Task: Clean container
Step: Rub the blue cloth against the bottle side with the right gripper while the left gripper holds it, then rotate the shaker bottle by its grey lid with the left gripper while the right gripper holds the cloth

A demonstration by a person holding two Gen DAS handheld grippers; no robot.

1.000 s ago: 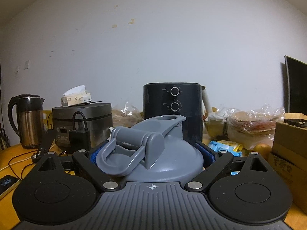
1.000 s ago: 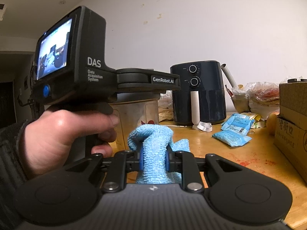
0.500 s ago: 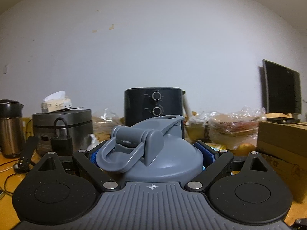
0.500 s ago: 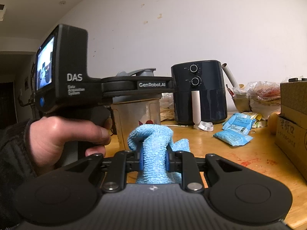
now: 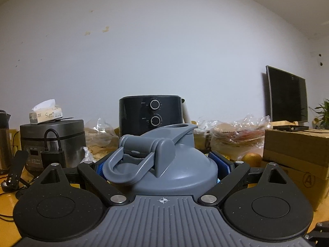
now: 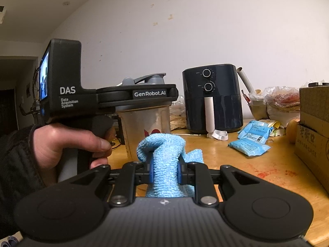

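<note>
A: Grey plastic fills the left wrist view: the container's lid (image 5: 164, 164), with its loop handle and flip spout, sits between the left tongs (image 5: 162, 164), whose blue pads press against its two sides.

B: So the left tongs are clamped on the container?

A: Yes, around the lid. From the right wrist view the container (image 6: 147, 121) shows a clear, cloudy body under that lid, held by the left tongs (image 6: 135, 95) just left of the black air fryer (image 6: 212, 98). Its base is hidden behind the cloth, so I cannot tell whether it rests on the desk (image 6: 257, 164).

B: And the right tongs?

A: The right tongs (image 6: 164, 171) are drawn in narrow, gripping a light blue cloth (image 6: 164, 156) that bunches up above the pads. The cloth is in front of the container and lower than the air fryer.

B: What else is near the air fryer?

A: To its right lie blue packets (image 6: 249, 138) on the desk and a cardboard box (image 6: 314, 127) farther right. In the left wrist view a rice cooker (image 5: 53, 140) stands to its left with a tissue box (image 5: 46, 113) on top.
</note>
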